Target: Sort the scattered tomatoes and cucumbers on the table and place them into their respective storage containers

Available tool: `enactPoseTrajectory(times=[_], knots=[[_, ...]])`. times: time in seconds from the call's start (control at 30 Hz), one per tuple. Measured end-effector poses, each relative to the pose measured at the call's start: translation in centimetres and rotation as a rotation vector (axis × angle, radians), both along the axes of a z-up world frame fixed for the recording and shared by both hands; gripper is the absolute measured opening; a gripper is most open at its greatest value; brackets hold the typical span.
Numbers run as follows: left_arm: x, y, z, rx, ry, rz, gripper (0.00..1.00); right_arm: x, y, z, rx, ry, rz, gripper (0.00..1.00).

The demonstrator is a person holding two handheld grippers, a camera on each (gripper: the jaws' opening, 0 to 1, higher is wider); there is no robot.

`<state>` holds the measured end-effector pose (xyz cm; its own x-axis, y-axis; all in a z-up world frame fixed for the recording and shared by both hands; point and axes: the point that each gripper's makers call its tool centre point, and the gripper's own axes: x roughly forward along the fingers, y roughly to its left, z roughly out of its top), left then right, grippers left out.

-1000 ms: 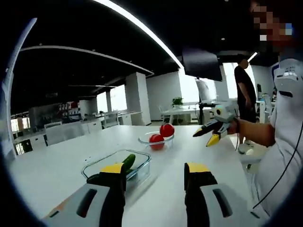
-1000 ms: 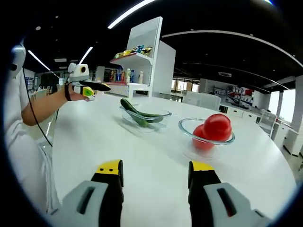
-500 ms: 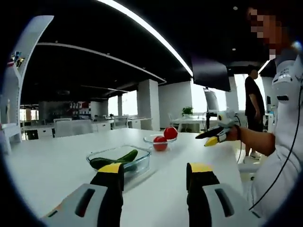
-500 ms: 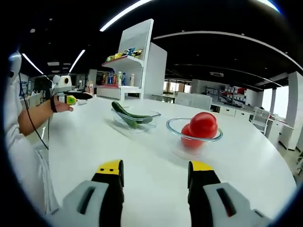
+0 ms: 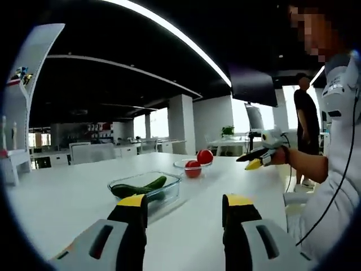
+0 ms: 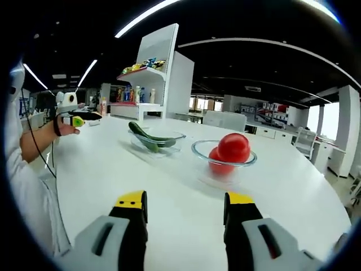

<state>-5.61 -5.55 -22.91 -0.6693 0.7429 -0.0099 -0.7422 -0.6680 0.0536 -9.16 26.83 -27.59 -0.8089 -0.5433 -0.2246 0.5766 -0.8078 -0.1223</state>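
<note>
Both tongs wide, empty, above white counter (image 6: 113, 169). Centre frame: 2 red tomatoes (image 6: 228, 151) in round glass bowl (image 6: 198, 151); green cucumbers (image 5: 138, 188) in rectangular glass container (image 5: 169, 195).

Both views are dim overhead and bright below: a dark ceiling crossed by long light strips (image 5: 169, 39), running from 11 toward 2 o'clock in the left gripper view and arcing across 12 o'clock in the right gripper view (image 6: 152, 17). Daylight from windows (image 5: 155, 124) blows out to white at the centre and at 3 o'clock. The white table (image 6: 169, 186) glows evenly, with soft, faint shadows. Fisheye bending curves straight lines near the edges, and the far background is soft, slightly blurred.
</note>
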Motion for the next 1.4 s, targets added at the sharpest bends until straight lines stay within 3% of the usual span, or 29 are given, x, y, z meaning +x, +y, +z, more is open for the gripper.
enactPoseTrajectory(times=[0.07,0.63,0.87,1.4], knots=[[0.2,0.2,0.1,-0.023,0.038,-0.004,0.52,0.0,0.1,0.1,0.005,0.006,-0.01,0.53],[1.0,0.6,0.4,0.015,0.008,-0.029,0.58,0.5,-0.6,0.2,0.009,0.0,-0.017,0.53],[0.8,0.6,-0.6,-0.037,-0.008,-0.014,0.57,0.3,-0.3,0.1,0.01,0.0,-0.011,0.53],[0.8,0.5,-1.0,-0.066,-0.008,-0.007,0.55,-0.5,0.4,-0.1,0.001,-0.007,-0.01,0.53]])
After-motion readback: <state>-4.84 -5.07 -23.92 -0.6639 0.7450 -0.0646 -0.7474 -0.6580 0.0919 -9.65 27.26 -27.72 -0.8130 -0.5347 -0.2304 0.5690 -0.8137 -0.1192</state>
